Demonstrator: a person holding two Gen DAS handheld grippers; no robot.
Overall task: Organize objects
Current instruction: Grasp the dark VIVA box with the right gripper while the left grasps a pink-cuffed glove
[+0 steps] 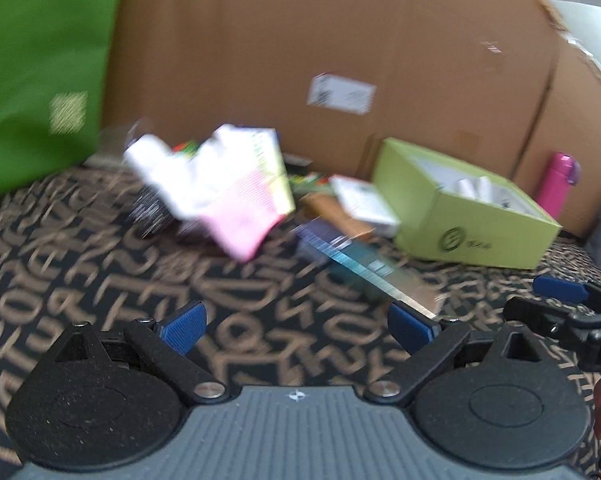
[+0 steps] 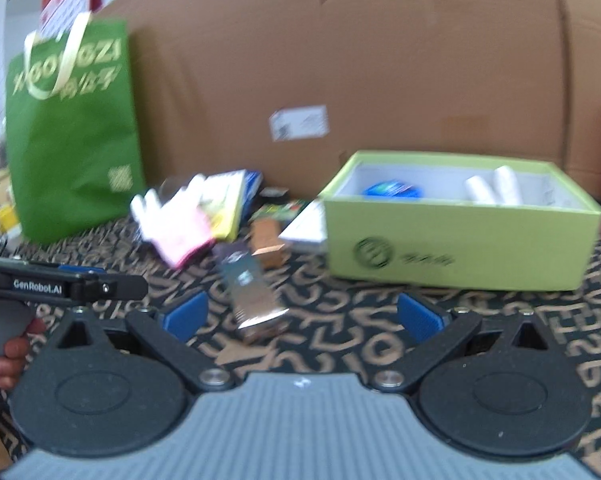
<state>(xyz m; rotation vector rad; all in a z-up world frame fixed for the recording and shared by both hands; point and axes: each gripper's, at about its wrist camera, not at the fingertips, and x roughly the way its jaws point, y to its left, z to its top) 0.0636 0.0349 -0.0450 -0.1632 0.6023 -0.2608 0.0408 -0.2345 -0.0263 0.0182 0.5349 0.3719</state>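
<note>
Your left tongs and right tongs gape wide, empty; rushing could knock the shiny packet beside the green box away.

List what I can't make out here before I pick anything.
- Pile behind the glove: both views, blurred and overlapped; items unclear.
- Green box contents: right view, front wall hides the bottom.
- Pink bottle: right view, cut by edge.
- Label: unreadable, blurred.
</note>
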